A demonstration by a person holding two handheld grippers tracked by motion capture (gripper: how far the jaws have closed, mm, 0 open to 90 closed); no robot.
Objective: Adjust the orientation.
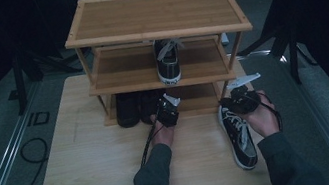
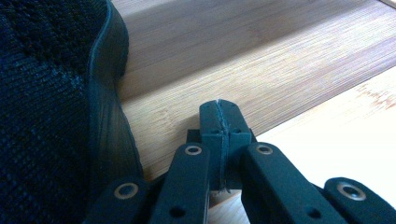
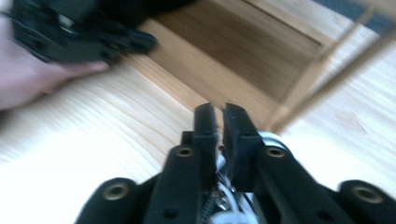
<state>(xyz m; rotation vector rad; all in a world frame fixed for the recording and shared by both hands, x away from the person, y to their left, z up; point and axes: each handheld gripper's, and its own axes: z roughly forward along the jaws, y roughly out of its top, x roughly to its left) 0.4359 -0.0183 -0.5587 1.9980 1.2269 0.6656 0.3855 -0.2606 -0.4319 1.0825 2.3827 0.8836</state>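
A black sneaker [image 1: 241, 143] with white laces lies on the table, toe toward the person. My right gripper [image 1: 226, 103] sits over its heel end. In the right gripper view its jaws [image 3: 218, 109] stand almost together, with white lace or tongue [image 3: 219, 200] in the slit, pinched. My left gripper [image 1: 160, 105] is shut on nothing [image 2: 219, 105], at the front edge of the bottom shelf [image 2: 233, 56], right beside a black knit shoe [image 2: 46, 93]. Farther off, the right gripper view shows the left gripper [image 3: 70, 37].
A bamboo three-shelf rack [image 1: 154, 15] stands at the back of the wooden table [image 1: 92, 155]. A matching sneaker [image 1: 168, 64] rests on its middle shelf. Two black shoes [image 1: 127, 110] fill the bottom shelf's left. A cable [image 1: 30, 150] loops on the floor at left.
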